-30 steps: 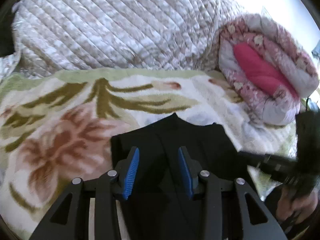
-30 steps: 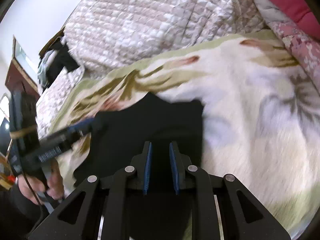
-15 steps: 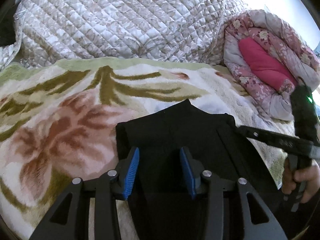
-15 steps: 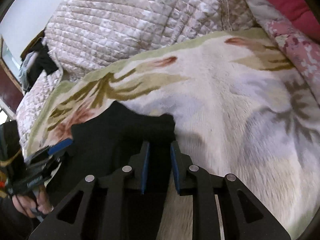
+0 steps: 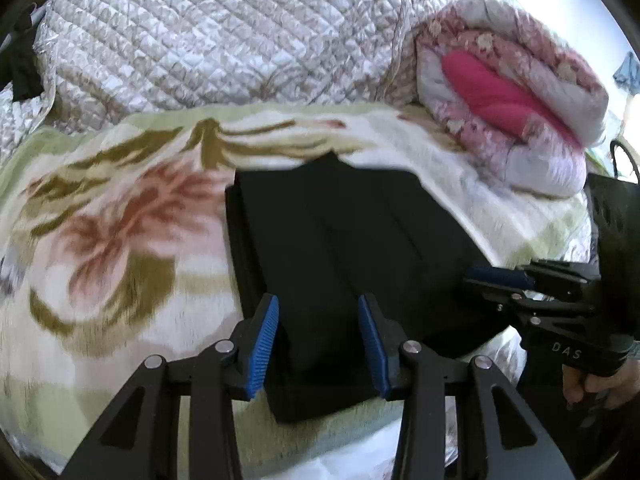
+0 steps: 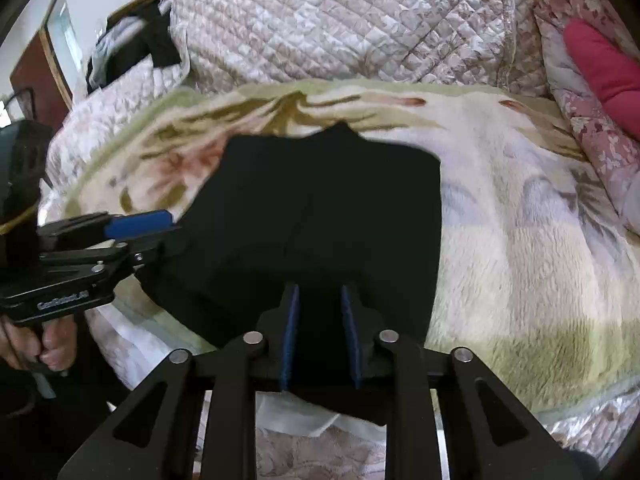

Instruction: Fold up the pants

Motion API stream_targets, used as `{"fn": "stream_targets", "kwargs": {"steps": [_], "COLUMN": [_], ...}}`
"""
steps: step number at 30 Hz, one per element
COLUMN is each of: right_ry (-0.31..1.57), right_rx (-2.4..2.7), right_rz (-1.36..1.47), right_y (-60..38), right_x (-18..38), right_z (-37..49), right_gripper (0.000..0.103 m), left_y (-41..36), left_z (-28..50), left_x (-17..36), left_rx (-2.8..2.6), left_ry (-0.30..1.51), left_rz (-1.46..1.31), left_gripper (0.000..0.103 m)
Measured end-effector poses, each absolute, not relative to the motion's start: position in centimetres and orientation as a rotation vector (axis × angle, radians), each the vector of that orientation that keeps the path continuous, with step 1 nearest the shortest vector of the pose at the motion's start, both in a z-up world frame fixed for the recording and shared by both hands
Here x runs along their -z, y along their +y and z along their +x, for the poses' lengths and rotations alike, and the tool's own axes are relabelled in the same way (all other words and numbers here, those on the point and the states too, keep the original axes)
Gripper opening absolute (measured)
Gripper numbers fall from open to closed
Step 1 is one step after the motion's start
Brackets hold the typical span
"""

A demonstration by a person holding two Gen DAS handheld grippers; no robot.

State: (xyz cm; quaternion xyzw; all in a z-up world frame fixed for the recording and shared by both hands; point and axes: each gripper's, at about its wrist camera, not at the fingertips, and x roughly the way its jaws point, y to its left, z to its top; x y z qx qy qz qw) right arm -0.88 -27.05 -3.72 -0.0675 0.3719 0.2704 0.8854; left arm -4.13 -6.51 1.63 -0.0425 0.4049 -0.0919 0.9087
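Observation:
The black pants [image 5: 340, 236] lie folded into a compact block on the floral fleece blanket [image 5: 120, 240]; they also show in the right wrist view [image 6: 320, 204]. My left gripper [image 5: 318, 344] is open, its blue pads astride the near left part of the pants. My right gripper [image 6: 318, 332] is open with a narrower gap over the near edge of the pants. The right gripper also shows at the right in the left wrist view [image 5: 500, 280], and the left gripper at the left in the right wrist view [image 6: 140, 224]. Neither holds cloth.
A quilted beige bedspread [image 5: 220, 40] rises behind the blanket. A rolled pink floral quilt [image 5: 508, 92] lies at the back right. Dark clothes [image 6: 132, 40] and a brown door [image 6: 36, 68] are at the far left. The bed's near edge runs under both grippers.
Both grippers have pulled back toward the near edge of the bed. The right gripper's jaws have widened. The pants lie flat and show more fully.

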Motion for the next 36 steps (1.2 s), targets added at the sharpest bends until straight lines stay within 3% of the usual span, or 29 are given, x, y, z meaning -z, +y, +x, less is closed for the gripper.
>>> {"fn": "stream_targets", "kwargs": {"steps": [16, 20, 36], "right_ry": [0.766, 0.798, 0.879], "right_rx": [-0.555, -0.559, -0.549], "right_rz": [-0.162, -0.12, 0.187], "right_y": [-27.0, -27.7, -32.8], "right_x": [3.8, 3.2, 2.8], "right_z": [-1.3, -0.9, 4.6], "right_gripper": [0.03, 0.035, 0.036], "left_y": [-6.3, -6.2, -3.0], "left_z": [-5.0, -5.0, -1.9], "left_x": [-0.8, -0.9, -1.6], "left_rx": [0.148, 0.148, 0.187], "left_ry": [0.848, 0.85, 0.86], "left_rz": [-0.113, -0.116, -0.253], "left_gripper": [0.045, 0.046, 0.047]}}
